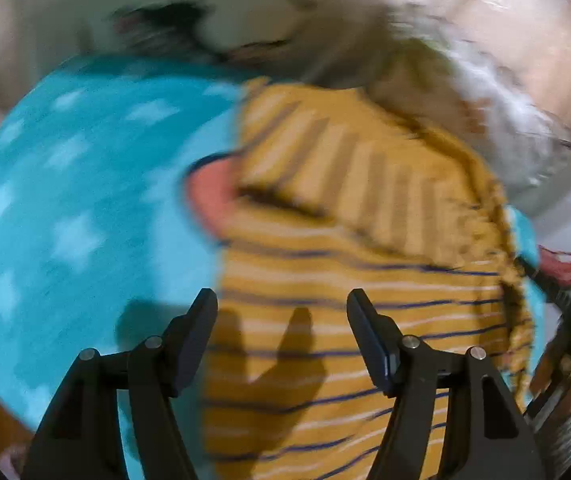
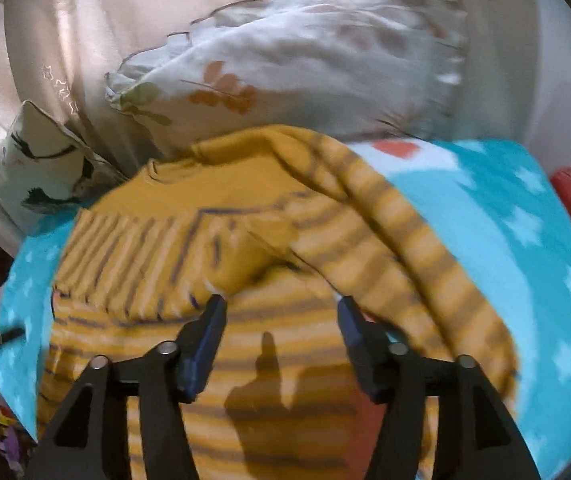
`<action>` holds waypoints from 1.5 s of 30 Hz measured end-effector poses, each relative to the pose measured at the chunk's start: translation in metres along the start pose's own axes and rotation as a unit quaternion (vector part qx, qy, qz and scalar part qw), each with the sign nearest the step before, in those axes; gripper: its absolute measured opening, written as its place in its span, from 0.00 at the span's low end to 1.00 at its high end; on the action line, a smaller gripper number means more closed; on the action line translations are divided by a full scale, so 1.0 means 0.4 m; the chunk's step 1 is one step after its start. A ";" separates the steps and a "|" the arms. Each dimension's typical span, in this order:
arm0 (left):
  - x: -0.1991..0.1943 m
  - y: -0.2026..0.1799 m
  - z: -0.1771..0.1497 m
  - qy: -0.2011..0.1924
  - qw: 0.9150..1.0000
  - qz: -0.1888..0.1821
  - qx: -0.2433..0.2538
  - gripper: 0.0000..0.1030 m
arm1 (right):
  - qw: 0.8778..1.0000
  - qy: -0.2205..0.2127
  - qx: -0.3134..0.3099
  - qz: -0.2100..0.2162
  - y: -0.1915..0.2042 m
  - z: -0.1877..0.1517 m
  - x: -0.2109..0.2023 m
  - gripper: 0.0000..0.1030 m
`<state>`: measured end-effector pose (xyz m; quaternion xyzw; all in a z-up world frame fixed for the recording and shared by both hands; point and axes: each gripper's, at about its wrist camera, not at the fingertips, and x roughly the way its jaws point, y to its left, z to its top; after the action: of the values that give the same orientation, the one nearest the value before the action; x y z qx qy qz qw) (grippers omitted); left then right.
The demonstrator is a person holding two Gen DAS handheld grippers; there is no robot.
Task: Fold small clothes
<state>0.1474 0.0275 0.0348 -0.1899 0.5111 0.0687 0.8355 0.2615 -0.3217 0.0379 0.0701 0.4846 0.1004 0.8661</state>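
Left gripper: jaws spread, released, low centre of frame above the shirt. Right gripper: jaws spread, grasping nothing, also over the shirt. Mustard striped shirt lies partly folded on the blanket, a sleeve draped toward right of frame. Pillow in upper frame. Left view blurred.

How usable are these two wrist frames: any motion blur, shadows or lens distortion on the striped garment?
Left wrist: strong motion smear over the mustard striped garment and blue star blanket; claw shadows fall on the cloth. Right wrist: milder blur, the pillow is fairly legible, and shadows fall there too. Both views show fisheye bending and dark corners.
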 end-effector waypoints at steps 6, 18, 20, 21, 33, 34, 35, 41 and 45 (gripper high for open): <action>0.000 0.054 -0.063 0.010 1.000 0.014 -0.024 0.64 | 0.996 0.044 0.072 0.015 -0.005 0.054 0.145 0.60; -0.002 -0.113 -0.098 0.018 0.998 -0.036 0.039 0.64 | 0.994 0.014 0.103 -0.043 -0.246 -0.056 -0.087 0.38; 0.014 -0.156 -0.102 0.027 0.997 -0.049 0.049 0.64 | 0.991 0.001 0.117 -0.060 -0.334 -0.092 -0.178 0.48; 0.023 -0.171 -0.105 0.032 0.997 -0.054 0.053 0.64 | 0.990 0.001 0.122 -0.066 -0.368 -0.109 -0.211 0.51; 0.080 -0.384 -0.167 0.078 0.987 -0.081 0.117 0.67 | 0.996 0.067 0.001 -0.060 -0.346 -0.352 -0.294 0.70; 0.082 -0.393 -0.173 0.081 0.986 -0.081 0.119 0.67 | 0.995 0.069 -0.020 -0.071 -0.328 -0.365 -0.281 0.70; 0.084 -0.399 -0.179 0.082 0.986 -0.081 0.120 0.67 | 0.993 0.069 -0.048 -0.087 -0.311 -0.379 -0.269 0.70; 0.085 -0.403 -0.194 0.081 0.988 -0.081 0.099 0.67 | 0.992 0.084 -0.058 -0.080 -0.368 -0.385 -0.275 0.12; 0.076 -0.396 -0.195 0.073 0.990 -0.085 0.082 0.67 | 0.995 0.007 0.101 -0.011 -0.538 -0.290 -0.399 0.11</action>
<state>0.1459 -0.1507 0.0155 -0.1681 0.5568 -0.0591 0.8113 0.1037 -0.5665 0.0622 0.1515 0.4989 0.0419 0.8523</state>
